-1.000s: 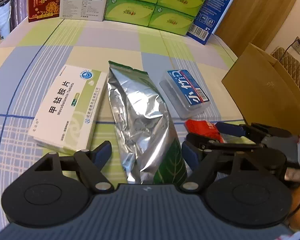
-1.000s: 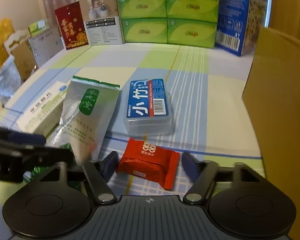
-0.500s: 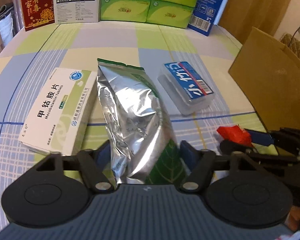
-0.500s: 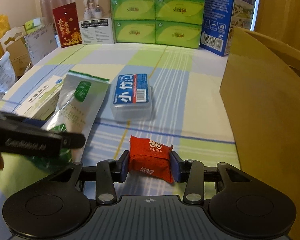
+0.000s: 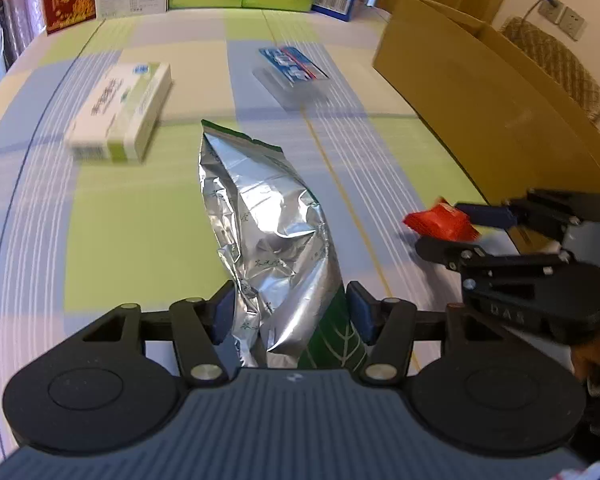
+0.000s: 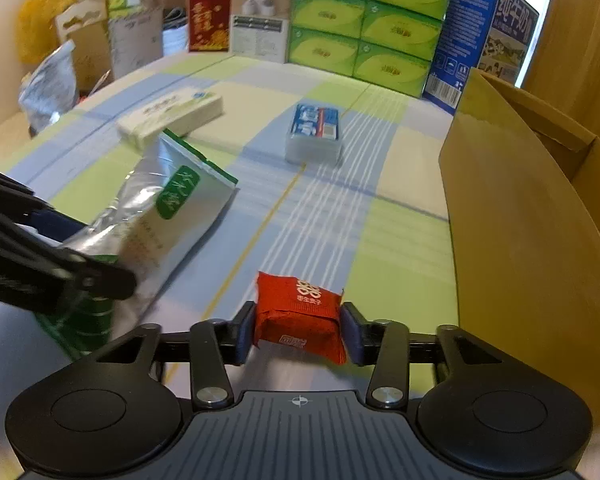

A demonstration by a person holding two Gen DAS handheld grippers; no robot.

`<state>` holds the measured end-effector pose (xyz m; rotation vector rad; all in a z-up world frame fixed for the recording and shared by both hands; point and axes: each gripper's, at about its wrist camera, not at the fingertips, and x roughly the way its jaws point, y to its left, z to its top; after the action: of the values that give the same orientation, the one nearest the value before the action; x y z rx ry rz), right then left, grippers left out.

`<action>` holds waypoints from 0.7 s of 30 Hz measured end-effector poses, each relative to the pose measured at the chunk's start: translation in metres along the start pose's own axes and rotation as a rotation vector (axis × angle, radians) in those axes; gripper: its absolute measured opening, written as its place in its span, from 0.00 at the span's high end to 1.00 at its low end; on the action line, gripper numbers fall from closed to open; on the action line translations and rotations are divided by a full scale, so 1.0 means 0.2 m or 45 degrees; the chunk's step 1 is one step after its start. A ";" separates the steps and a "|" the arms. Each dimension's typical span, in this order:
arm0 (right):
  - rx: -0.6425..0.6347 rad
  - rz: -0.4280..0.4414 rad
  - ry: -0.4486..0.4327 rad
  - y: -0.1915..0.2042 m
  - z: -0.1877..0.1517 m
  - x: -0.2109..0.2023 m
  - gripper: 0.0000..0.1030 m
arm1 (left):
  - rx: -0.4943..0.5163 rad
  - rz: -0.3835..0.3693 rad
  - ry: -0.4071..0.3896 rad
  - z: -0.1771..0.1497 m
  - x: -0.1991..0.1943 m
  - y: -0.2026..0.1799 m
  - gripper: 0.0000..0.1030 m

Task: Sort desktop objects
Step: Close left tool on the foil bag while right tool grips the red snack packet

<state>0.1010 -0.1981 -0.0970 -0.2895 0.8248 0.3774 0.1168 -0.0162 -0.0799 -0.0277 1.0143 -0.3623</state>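
My left gripper (image 5: 290, 312) is shut on the lower end of a silver foil pouch (image 5: 268, 236) with a green leaf print, held lifted above the checked tablecloth. The same pouch (image 6: 160, 216) shows at the left of the right wrist view. My right gripper (image 6: 298, 330) is shut on a small red snack packet (image 6: 300, 316), also raised off the cloth; from the left wrist view that red packet (image 5: 440, 222) hangs just in front of the cardboard box (image 5: 488, 100). A white medicine box (image 5: 120, 112) and a clear case with a blue label (image 5: 292, 76) lie farther back.
The open brown cardboard box (image 6: 520, 216) stands along the right side. Green tissue boxes (image 6: 364, 24), a blue milk carton (image 6: 484, 32), a red box (image 6: 208, 16) and a white box (image 6: 260, 16) line the far edge. Bags (image 6: 48, 80) crowd the far left.
Both grippers closed on their items and lifted them: the left raised the foil pouch off the cloth, the right clamped the red packet and carried it up beside the cardboard box.
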 end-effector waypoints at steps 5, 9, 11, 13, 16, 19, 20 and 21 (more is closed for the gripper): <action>0.144 0.052 -0.016 -0.03 -0.09 -0.07 0.27 | -0.028 0.022 -0.048 -0.08 -0.08 0.00 0.34; 0.142 0.056 -0.036 -0.02 -0.08 -0.06 0.27 | -0.113 -0.016 -0.103 -0.04 -0.09 0.04 0.32; 0.100 0.056 -0.040 -0.01 -0.07 -0.03 0.27 | -0.119 -0.017 -0.101 -0.04 -0.08 0.05 0.31; 0.090 0.074 -0.031 -0.02 -0.07 0.00 0.27 | -0.098 0.001 -0.091 -0.04 -0.06 0.05 0.28; 0.161 0.097 -0.009 -0.07 -0.08 0.06 0.27 | -0.090 0.016 -0.079 -0.04 -0.04 0.05 0.25; 0.166 0.097 -0.017 -0.08 -0.09 0.05 0.30 | -0.105 0.026 -0.068 -0.02 -0.01 0.06 0.24; 0.168 0.099 -0.020 -0.09 -0.09 0.05 0.35 | -0.104 0.026 -0.067 -0.02 -0.01 0.06 0.24; 0.171 0.100 -0.023 -0.09 -0.09 0.05 0.39 | -0.103 0.023 -0.069 -0.01 0.00 0.06 0.23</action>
<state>0.1028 -0.2185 -0.1133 -0.1290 0.8414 0.3955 0.1182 -0.0054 -0.0828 -0.1007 0.9743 -0.3025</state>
